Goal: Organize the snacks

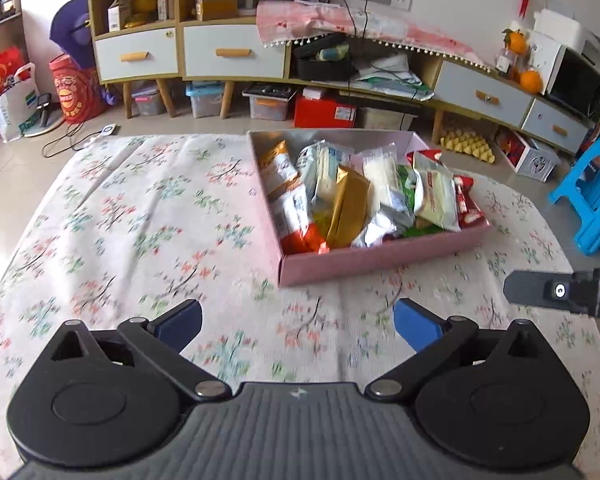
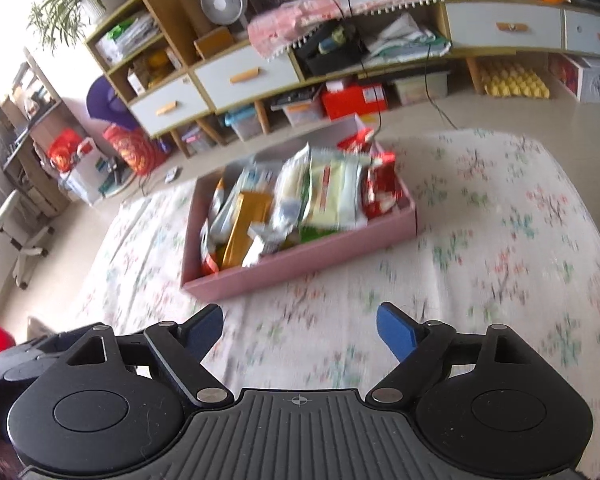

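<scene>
- Sitting in a pink box on a flowered cloth, the snacks look already gathered: packets stand and lean side by side, filling the box from wall to wall.
- A gold packet leans near the middle, white and pale-green packets crowd beside it, an orange-and-white one lies along the left wall, and red packets press against the right wall.
- No loose packet shows on the cloth in either view, so the gathering step seems finished, or nearly so; what lies beyond the frames I cannot tell.
- The left gripper hangs over bare cloth just in front of the box's near wall, its blue fingers wide apart with nothing between them.
- The right gripper hangs likewise short of the box, fingers apart and empty; the blur in its view makes fine detail hard to read.
- Both point down and forward at the box, and neither touches it or any packet.
- Judging from this, the step in hand is a pause between placements, or the closing of the task.
- The next move calls for checking the cloth's edges for a stray packet; failing that, for straightening packets that lean or poke above the rim, such as the red ones at the far right corner.
- Any reach into the box needs a narrow approach, since the packets are tightly packed and a wide finger could knock the neighbours over.
</scene>
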